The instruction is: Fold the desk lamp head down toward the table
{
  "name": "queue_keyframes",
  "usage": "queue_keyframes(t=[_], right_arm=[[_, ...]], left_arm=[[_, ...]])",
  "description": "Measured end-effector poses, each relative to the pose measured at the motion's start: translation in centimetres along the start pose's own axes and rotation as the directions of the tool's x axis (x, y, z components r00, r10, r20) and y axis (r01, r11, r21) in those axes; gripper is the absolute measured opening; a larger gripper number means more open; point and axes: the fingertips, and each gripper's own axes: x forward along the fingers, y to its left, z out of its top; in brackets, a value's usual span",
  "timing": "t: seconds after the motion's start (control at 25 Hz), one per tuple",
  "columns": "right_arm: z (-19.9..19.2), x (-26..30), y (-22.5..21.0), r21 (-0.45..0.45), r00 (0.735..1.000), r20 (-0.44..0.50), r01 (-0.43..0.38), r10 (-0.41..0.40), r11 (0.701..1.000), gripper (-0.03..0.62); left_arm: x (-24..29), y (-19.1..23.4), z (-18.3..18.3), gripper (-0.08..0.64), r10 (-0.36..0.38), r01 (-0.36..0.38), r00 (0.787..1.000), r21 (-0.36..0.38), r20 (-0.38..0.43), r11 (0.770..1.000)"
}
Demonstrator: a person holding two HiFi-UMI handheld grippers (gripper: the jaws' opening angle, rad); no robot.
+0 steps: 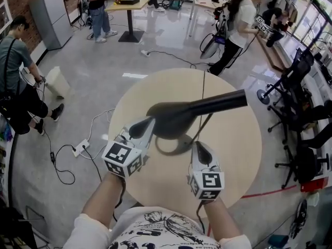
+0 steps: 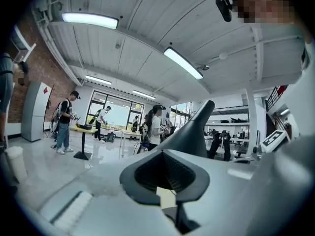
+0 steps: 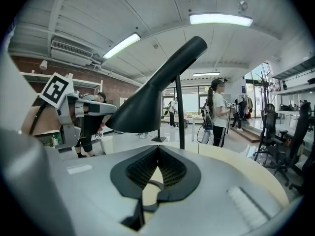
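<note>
Currently the lamp head (image 1: 179, 118) stands raised over the round table (image 1: 236, 154), left gripper (image 1: 139, 130) at its wide end, right gripper (image 1: 200, 146) beside the base (image 1: 174, 148), both jaw pairs pressed together, empty

Lamp head (image 1: 171, 119): hangs over surface (image 1: 233, 157) middle. Base ring (image 1: 174, 153) beneath it, cord (image 1: 203, 84) behind it. Bare surface right of it.
</note>
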Motion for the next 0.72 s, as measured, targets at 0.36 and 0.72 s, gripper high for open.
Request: queue_keyframes(t=[0.36, 0.72], right_arm=[[-0.7, -1.1, -0.6, 0.01, 0.999, -0.016, 0.037, -0.036, 0.999, 0.008], [-0.9, -1.5, -0.5, 0.018, 0.998, -0.016, 0.053, -0.053, 0.998, 0.008]], left_arm=[[1.1, -0.9, -2.6, 0.005, -0.037, 0.034, 0.999, -0.086, -0.029, 0.996], [1.4, -1.4, -3.5, 0.003, -0.029, 0.027, 0.999, -0.105, -0.016, 0.994]])
